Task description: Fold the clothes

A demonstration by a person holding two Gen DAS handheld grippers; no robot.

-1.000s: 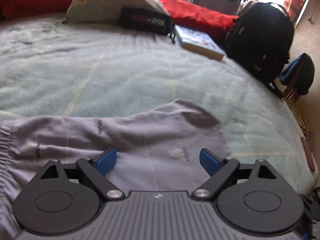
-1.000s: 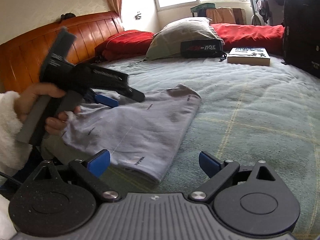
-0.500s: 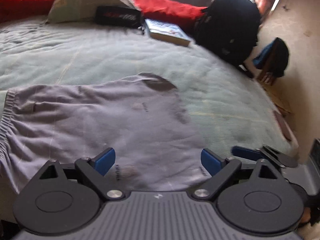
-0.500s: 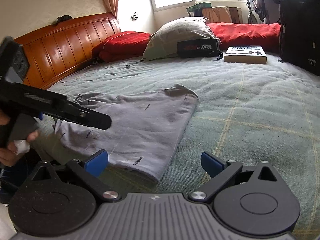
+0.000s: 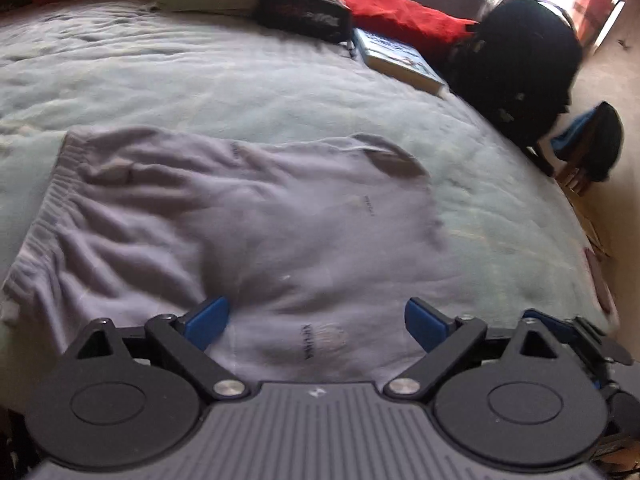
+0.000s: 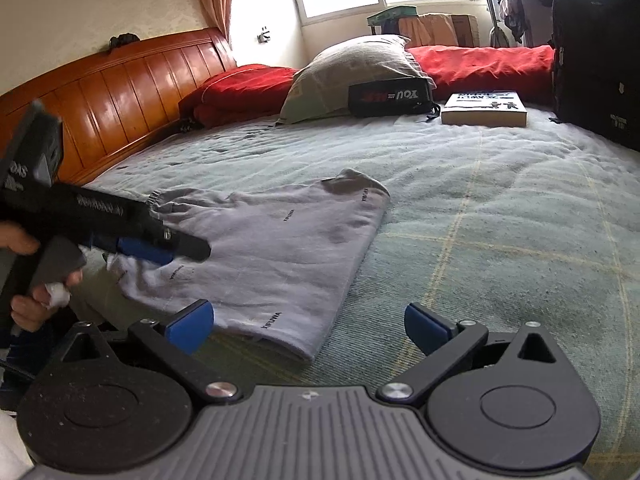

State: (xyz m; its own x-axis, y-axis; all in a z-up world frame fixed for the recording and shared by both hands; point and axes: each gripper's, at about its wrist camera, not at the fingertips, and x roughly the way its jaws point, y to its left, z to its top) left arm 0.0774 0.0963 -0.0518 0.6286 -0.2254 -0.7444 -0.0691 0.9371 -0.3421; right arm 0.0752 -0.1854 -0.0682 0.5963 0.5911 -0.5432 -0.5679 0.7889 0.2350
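Note:
A pale lilac-grey garment point(image 5: 280, 232) with an elastic waistband point(image 5: 40, 220) lies flattened on the pale green bedspread point(image 5: 200, 80). My left gripper point(image 5: 316, 322) is open and hovers low over the garment's near edge, with nothing between its blue fingertips. In the right wrist view the same garment point(image 6: 280, 256) lies ahead and to the left, and the left gripper point(image 6: 160, 250), held by a hand point(image 6: 28, 304), reaches over its left end. My right gripper point(image 6: 308, 326) stands open just short of the garment's near corner, holding nothing.
At the head of the bed are a pillow point(image 6: 352, 72), a black pouch point(image 6: 388, 98), a book point(image 6: 484, 110), red blankets point(image 6: 480, 64) and a black backpack point(image 6: 596, 52). A wooden headboard point(image 6: 120, 92) runs along the left. The bed edge point(image 5: 592, 264) drops off at right.
The left gripper drew back toward the bed's left edge, then came forward again over the garment's left end. The right gripper barely moved. Both stayed open, and the garment lies as before.

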